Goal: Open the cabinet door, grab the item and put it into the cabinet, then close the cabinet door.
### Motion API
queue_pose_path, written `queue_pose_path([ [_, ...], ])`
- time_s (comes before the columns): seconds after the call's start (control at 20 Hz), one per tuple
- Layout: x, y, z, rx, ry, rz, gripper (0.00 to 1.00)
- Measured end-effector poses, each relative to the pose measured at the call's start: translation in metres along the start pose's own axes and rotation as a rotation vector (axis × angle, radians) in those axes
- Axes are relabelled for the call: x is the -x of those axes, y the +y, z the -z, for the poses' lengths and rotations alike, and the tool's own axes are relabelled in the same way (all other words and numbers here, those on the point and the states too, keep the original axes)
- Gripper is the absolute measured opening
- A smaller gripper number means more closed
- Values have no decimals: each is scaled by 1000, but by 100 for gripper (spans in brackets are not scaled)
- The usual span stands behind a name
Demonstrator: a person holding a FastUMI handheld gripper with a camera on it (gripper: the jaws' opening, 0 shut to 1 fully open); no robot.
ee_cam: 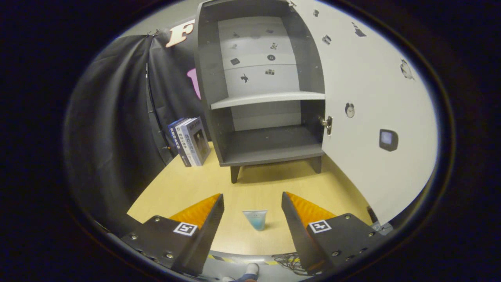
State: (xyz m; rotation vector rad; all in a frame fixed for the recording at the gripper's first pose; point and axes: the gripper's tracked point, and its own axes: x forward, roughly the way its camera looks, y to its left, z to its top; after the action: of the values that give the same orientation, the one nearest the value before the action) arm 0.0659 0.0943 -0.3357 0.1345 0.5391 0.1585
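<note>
A grey cabinet (266, 98) stands on the wooden table beyond my fingers, its white door (375, 117) swung wide open to the right. Inside, one pale shelf (270, 98) splits it into an upper and a lower compartment, both bare. A small light-blue tube (255, 219) stands upside down on the table between my fingertips, close to the table's near edge. My gripper (253, 200) is open, its fingers on either side of the tube and not touching it.
A few books (190, 141) lean upright left of the cabinet. The open door carries small stickers and a metal hinge (327, 124). Below the near table edge (250, 252) lie cables (289, 259) and a person's shoe (251, 270).
</note>
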Motion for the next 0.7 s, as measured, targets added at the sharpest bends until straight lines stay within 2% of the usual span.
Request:
queue_pose_path([
  [0.35,-61,-4,52,17,135,19,93],
  [0.7,-90,-14,99,-18,199,70,92],
])
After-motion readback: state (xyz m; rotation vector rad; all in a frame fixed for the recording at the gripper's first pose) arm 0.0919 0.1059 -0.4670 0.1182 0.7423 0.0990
